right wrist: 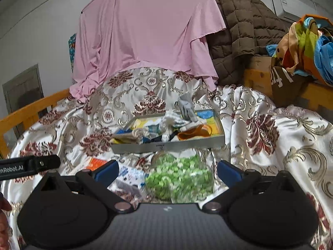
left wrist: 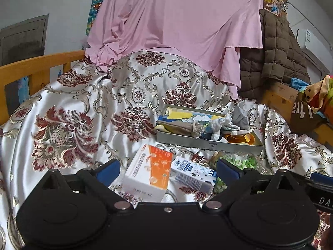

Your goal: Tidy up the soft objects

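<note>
Both grippers – left (left wrist: 168,171), right (right wrist: 168,171) – wide open, holding nothing, near tray (right wrist: 166,144) w/ soft items on bedspread (right wrist: 270,145).

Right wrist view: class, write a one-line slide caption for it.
Open right gripper hovers over a bag of green pieces, before a tray of soft items on a floral bedspread.

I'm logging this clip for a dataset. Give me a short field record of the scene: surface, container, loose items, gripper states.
surface: floral satin bedspread
container: grey tray holding socks and small cloth items
loose items: orange-and-white box, blue-and-white box, clear bag of green pieces, all in front of the tray
left gripper: open, above the two boxes, holding nothing
right gripper: open, above the bag
backdrop: pink sheet, brown quilted jacket
</note>
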Tool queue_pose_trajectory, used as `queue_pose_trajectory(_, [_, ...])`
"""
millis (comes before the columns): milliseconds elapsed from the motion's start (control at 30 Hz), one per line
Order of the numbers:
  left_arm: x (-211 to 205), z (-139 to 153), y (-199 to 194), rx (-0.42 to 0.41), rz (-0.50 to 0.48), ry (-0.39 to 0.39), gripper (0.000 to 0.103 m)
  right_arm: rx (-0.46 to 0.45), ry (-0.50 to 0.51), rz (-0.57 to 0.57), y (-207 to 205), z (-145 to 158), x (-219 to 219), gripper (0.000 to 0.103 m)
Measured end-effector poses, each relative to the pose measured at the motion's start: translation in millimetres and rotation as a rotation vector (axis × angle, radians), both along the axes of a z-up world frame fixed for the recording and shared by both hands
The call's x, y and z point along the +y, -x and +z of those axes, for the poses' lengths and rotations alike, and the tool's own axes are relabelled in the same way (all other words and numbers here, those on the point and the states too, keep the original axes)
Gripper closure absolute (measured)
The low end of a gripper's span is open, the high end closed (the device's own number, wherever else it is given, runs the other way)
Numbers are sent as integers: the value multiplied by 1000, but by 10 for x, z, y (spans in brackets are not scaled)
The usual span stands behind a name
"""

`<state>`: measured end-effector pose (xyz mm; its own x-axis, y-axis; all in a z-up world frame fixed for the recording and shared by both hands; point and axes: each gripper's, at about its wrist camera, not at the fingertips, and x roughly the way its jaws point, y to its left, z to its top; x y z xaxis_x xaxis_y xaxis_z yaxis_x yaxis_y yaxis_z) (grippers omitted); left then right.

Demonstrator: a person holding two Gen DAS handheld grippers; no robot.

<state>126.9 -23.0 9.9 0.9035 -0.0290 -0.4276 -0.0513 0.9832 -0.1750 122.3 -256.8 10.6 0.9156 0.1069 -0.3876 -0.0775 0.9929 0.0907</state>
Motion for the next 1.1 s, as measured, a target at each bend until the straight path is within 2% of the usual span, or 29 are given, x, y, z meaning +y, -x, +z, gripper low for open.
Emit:
queue_pose_trajectory(400, [153,-201,256,27,17,-21,3,14,44,-45,258,-125,175,0])
queue_pose_trajectory(733, [177,-247,318,38,23,-32,1,30,88,-25,302,-219,295,0])
queue_pose_trajectory(1100, [142,-306,336,51,20,-57,1,48,91,-15,281,-272,323,0])
